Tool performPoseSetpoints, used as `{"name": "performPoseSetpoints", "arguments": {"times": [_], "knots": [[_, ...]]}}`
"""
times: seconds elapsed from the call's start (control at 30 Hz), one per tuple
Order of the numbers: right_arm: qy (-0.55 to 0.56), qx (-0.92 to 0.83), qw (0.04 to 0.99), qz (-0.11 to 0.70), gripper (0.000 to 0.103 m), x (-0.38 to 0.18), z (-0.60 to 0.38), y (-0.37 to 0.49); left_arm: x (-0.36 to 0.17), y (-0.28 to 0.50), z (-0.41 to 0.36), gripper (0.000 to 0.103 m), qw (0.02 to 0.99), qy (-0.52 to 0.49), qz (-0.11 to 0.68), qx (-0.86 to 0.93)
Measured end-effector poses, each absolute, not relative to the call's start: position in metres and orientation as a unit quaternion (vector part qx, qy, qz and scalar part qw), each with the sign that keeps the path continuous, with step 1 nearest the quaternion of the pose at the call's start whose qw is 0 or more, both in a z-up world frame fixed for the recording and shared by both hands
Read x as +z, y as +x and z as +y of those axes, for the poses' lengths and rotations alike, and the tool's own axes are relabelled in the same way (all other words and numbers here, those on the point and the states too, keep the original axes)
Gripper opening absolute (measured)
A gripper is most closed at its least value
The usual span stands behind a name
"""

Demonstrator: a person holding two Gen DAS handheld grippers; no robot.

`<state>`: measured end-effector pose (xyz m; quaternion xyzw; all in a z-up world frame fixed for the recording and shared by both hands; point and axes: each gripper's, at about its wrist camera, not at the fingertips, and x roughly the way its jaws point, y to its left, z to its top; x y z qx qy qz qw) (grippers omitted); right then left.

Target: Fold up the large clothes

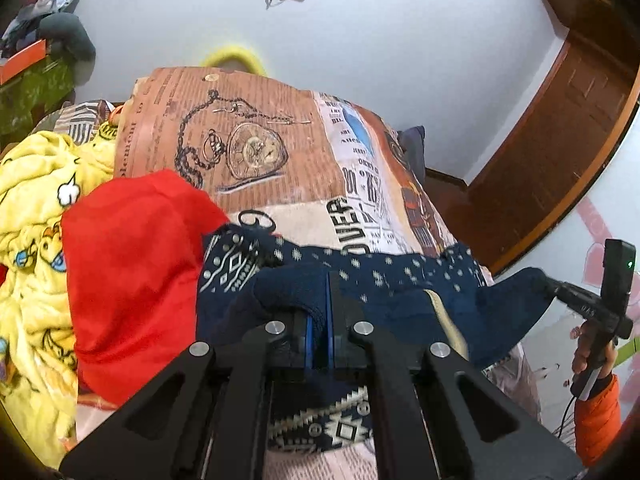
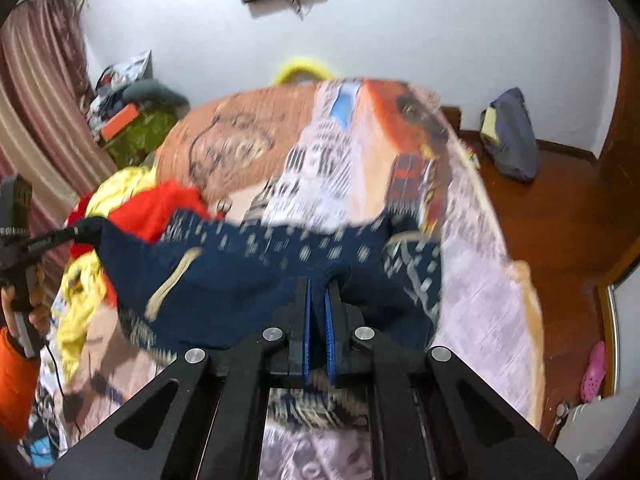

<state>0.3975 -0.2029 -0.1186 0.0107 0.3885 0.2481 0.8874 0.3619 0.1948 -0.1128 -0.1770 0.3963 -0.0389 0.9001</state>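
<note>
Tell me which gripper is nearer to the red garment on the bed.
Left. The left gripper is shut on the navy patterned garment right beside the red garment. The right gripper is shut on the navy garment's other end, farther from the red one.

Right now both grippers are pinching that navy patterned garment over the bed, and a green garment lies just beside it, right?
Not quite: the garment beside it is red, not green, as the left wrist view shows. The rest stands: the left gripper and right gripper both pinch the navy garment over the bed.
</note>
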Motion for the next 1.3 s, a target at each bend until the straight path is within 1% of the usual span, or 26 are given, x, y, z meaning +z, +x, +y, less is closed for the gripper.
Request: {"name": "performPoseSetpoints", "arguments": {"times": [0.17,0.27,0.37,0.47,0.57,0.7,0.83,0.87,0.93,0.97,1.0,1.03,1.07,1.1,1.17,1.23,1.3], "knots": [[0.023,0.227,0.892,0.390,0.005,-0.123,-0.207,0.430,-0.122,0.387,0.203,0.004,0.902,-0.178,0.393,-0.023],[0.033,0.213,0.897,0.386,0.005,-0.122,-0.200,0.454,-0.135,0.408,0.215,0.004,0.895,-0.198,0.400,0.000],[0.054,0.192,0.899,0.389,0.005,-0.129,-0.198,0.478,-0.159,0.430,0.231,0.004,0.882,-0.219,0.417,0.032],[0.070,0.181,0.889,0.414,0.006,-0.147,-0.200,0.495,-0.189,0.444,0.242,0.004,0.859,-0.247,0.447,0.043],[0.076,0.162,0.890,0.420,0.006,-0.156,-0.210,0.497,-0.206,0.453,0.238,0.004,0.850,-0.222,0.476,0.041],[0.085,0.162,0.893,0.412,0.006,-0.152,-0.231,0.486,-0.191,0.449,0.233,0.006,0.865,-0.193,0.463,0.022],[0.090,0.186,0.889,0.409,0.006,-0.146,-0.229,0.474,-0.165,0.446,0.233,0.008,0.872,-0.202,0.446,-0.001],[0.085,0.192,0.889,0.407,0.006,-0.145,-0.223,0.469,-0.157,0.446,0.234,0.009,0.873,-0.206,0.442,-0.004],[0.064,0.207,0.890,0.402,0.006,-0.142,-0.206,0.460,-0.143,0.443,0.237,0.017,0.877,-0.219,0.429,-0.006],[0.053,0.217,0.889,0.400,0.006,-0.141,-0.196,0.455,-0.135,0.439,0.240,0.031,0.883,-0.224,0.412,0.001],[0.041,0.225,0.888,0.399,0.006,-0.141,-0.186,0.450,-0.130,0.438,0.241,0.047,0.888,-0.224,0.401,0.009],[0.029,0.235,0.886,0.398,0.007,-0.140,-0.173,0.444,-0.123,0.434,0.243,0.053,0.895,-0.220,0.387,0.022],[0.021,0.243,0.885,0.397,0.010,-0.140,-0.165,0.439,-0.119,0.431,0.243,0.056,0.899,-0.213,0.381,0.030],[0.011,0.254,0.882,0.396,0.011,-0.140,-0.153,0.434,-0.116,0.429,0.241,0.056,0.902,-0.201,0.382,0.036],[-0.002,0.272,0.879,0.392,0.021,-0.142,-0.134,0.424,-0.117,0.425,0.234,0.056,0.901,-0.178,0.394,0.033],[-0.018,0.287,0.876,0.388,0.027,-0.145,-0.115,0.415,-0.122,0.418,0.223,0.056,0.899,-0.156,0.408,0.021],[-0.039,0.302,0.872,0.385,0.030,-0.152,-0.096,0.406,-0.133,0.411,0.208,0.056,0.895,-0.136,0.425,0.001]]}}
